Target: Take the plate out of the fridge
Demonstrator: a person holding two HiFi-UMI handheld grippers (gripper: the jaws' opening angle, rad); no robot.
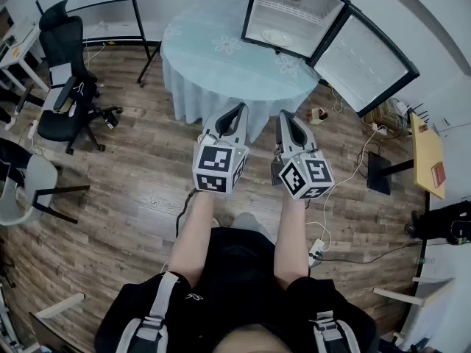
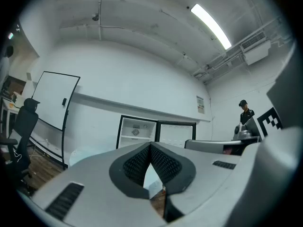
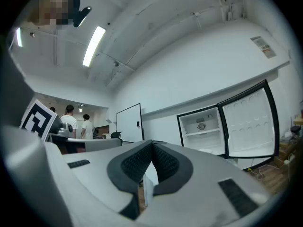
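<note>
Jaws first: your left gripper [image 1: 240, 107] and right gripper [image 1: 284, 113] are both fully closed, pads together w/ nothing btwn them, held level and side by side in front of you. Plate [image 1: 278, 37] sits on a low shelf inside the fridge [image 1: 298, 2], well apart from both grippers, w/ the round table [image 1: 221, 57] in its pale cloth btwn you and it. Main risk, as I judge it: you reach the shelf w/ jaws closed and shove the plate back or chip it instead of gripping, so open one gripper before you go in. Plate looks flat and smooth, so a pinch on the rim alone can slip or tip as it clears the shelf edge; take a deep bite, maybe steady it w/ the other gripper. Fridge door [image 1: 364, 61] hangs open to the right, so a wide right arm can knock it. Power strip [image 1: 318, 249] and its cord lie on the floor at your right; go round that side and you can snag a foot.
</note>
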